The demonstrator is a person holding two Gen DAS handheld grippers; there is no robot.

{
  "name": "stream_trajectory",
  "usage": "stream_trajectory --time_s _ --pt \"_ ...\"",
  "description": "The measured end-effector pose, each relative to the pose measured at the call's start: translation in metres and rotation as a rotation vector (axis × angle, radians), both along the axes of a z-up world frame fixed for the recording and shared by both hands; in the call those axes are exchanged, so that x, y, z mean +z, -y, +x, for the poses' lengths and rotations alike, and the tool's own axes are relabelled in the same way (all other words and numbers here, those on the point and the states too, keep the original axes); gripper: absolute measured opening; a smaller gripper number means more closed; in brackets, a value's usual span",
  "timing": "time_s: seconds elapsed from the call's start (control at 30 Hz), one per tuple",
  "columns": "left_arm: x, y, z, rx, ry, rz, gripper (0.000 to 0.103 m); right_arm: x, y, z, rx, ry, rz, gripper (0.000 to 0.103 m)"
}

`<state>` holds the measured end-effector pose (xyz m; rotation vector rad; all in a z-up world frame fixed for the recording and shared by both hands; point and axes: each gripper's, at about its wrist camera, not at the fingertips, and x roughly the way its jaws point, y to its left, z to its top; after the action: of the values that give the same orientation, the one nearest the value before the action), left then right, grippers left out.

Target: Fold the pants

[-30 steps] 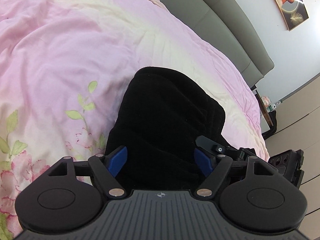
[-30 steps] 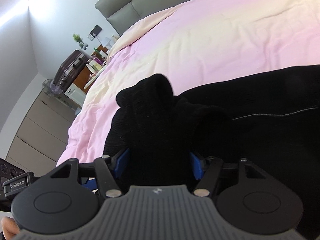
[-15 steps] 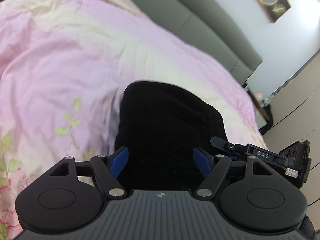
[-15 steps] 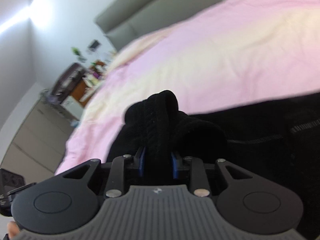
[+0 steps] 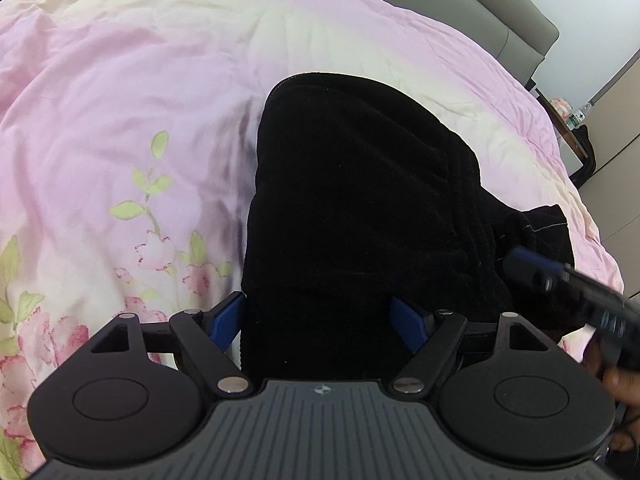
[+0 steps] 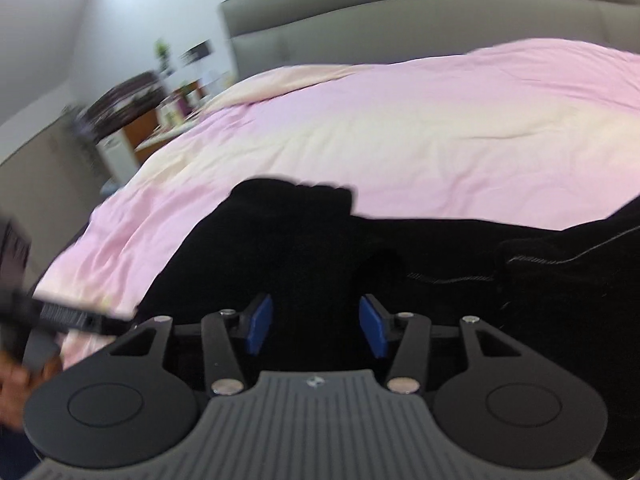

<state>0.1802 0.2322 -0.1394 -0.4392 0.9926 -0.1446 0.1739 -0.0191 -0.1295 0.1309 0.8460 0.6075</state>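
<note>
The black pants [image 5: 360, 208] lie bunched on the pink duvet [image 5: 120, 80], directly ahead of both grippers. The left gripper [image 5: 318, 322] is spread wide around the cloth; the right gripper [image 6: 316, 328] is released, fabric between its blue pads [image 6: 258, 322].

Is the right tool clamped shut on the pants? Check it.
No, the right tool stands open, its blue pads apart with the black pants between them.

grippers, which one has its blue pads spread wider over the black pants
The left gripper: its pads sit far apart, straddling the black pants. The right gripper is open too, but its gap is narrower.
</note>
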Motion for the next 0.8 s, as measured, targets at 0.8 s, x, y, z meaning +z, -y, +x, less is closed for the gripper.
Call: stream_trajectory --time_s 0.8 --pt "0.059 0.071 -0.017 -0.053 0.253 0.092 0.087 0.058 0.254 -0.016 -0.543 -0.048 0.062 0.050"
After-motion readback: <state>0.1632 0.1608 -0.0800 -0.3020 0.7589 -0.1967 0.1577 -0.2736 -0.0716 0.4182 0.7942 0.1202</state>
